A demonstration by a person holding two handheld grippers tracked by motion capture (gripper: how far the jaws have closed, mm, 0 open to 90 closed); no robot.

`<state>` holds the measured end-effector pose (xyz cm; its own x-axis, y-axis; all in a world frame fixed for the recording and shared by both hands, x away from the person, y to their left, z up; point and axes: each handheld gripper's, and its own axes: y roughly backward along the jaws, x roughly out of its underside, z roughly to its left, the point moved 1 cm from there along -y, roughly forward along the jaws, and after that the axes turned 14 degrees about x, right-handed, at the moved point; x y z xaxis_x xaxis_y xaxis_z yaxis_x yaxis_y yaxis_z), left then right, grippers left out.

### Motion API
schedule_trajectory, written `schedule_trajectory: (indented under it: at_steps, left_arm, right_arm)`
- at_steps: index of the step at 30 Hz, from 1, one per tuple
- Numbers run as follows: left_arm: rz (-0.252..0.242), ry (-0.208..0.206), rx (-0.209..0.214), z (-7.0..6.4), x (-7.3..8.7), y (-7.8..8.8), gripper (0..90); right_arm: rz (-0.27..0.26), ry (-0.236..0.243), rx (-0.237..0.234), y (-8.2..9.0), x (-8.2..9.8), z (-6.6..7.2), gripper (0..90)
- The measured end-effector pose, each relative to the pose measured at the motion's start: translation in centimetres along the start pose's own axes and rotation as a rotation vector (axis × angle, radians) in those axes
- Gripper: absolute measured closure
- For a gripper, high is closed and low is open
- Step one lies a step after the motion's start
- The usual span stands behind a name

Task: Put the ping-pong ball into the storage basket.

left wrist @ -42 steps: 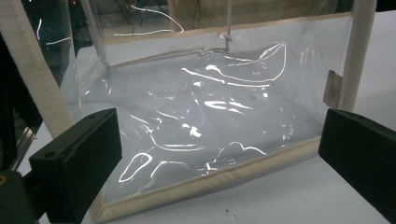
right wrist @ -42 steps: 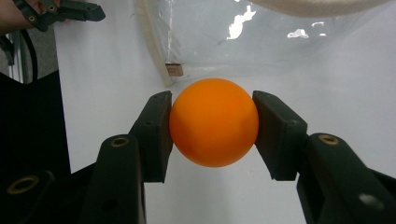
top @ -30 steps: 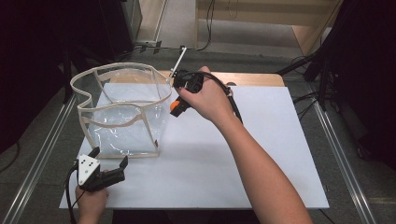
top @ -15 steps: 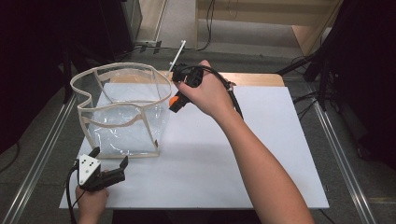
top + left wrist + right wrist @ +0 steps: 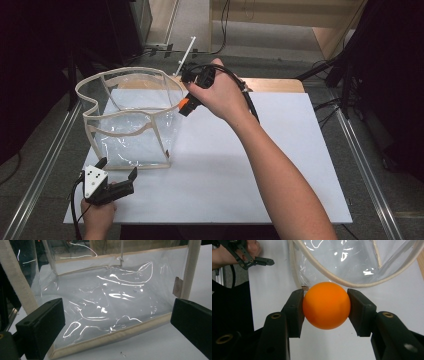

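An orange ball (image 5: 326, 305) sits clamped between the two black jaws of my right gripper (image 5: 325, 307). In the high view that gripper (image 5: 184, 106) hangs just beside the right rim of a clear plastic bag with cream trim (image 5: 131, 119), the orange ball (image 5: 183, 104) showing at its tip. The bag (image 5: 352, 262) stands upright and open-topped on the white table. My left gripper (image 5: 119, 176) rests low at the table's front left, jaws wide apart, facing the bag's front wall (image 5: 110, 302) with nothing between them.
The white table top (image 5: 280, 150) stretches to the right of the bag. Metal rails (image 5: 45, 165) run along both sides of the table. A black cable (image 5: 247, 97) trails from the right gripper. Dark equipment and floor lie beyond the far edge.
My right gripper with the ball has shifted slightly up and toward the bag's rim. The left gripper has stayed put.
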<state>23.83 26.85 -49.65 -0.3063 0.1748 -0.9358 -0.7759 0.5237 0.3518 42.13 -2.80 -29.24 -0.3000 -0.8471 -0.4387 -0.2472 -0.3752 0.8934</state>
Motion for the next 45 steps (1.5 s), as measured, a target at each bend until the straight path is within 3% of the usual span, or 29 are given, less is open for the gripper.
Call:
schedule_trajectory:
  at_steps: [31,45]
  left_arm:
    - [0.006,-0.009,-0.001,0.0,0.0,-0.1,0.0]
    - [0.011,-0.013,0.0,-0.1,0.0,-0.1,0.0]
  right_arm:
    - [0.009,0.009,0.006,1.4,-2.4,-1.1,48.2]
    - [0.015,0.013,-0.002,0.7,-2.8,-1.4,48.2]
